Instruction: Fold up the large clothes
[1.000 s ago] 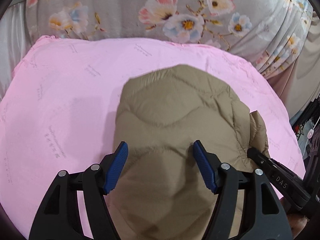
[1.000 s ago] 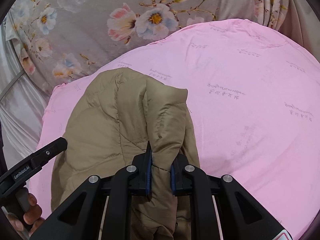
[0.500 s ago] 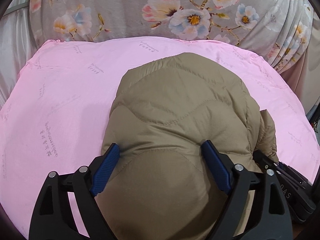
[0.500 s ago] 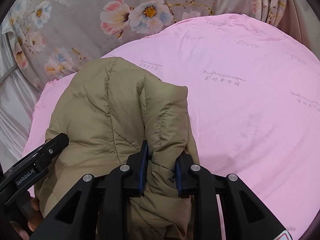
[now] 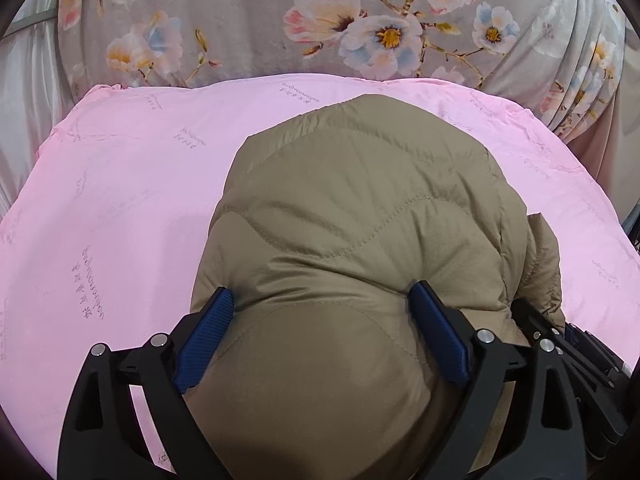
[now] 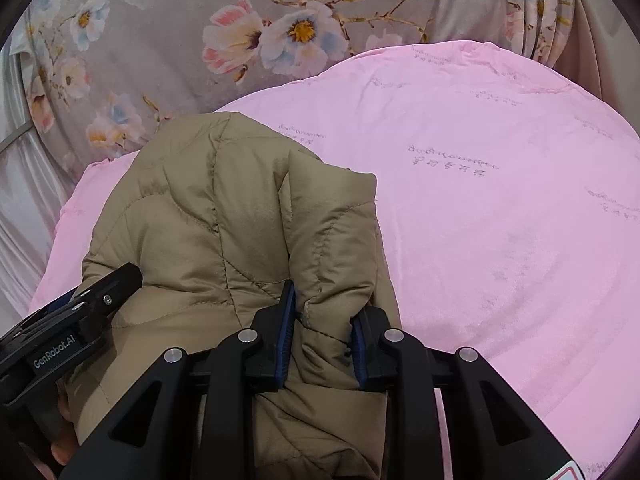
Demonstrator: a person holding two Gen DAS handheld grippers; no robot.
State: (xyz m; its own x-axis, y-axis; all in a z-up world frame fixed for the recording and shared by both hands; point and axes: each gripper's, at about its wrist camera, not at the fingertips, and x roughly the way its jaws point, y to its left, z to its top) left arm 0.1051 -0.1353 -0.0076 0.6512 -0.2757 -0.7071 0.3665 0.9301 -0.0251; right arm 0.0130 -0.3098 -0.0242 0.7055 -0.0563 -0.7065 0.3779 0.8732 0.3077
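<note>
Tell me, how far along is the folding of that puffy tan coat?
Done: the quilted tan padded coat lies bundled compactly on the pink sheet. In hand: left tongs are opening around it; right tongs pinch a fold. Left: letting go, maybe tidying.

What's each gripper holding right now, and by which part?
The right gripper pinches a bunched fold of the tan puffer jacket. The left gripper is opening around the jacket's bulk, no clear grip.
</note>
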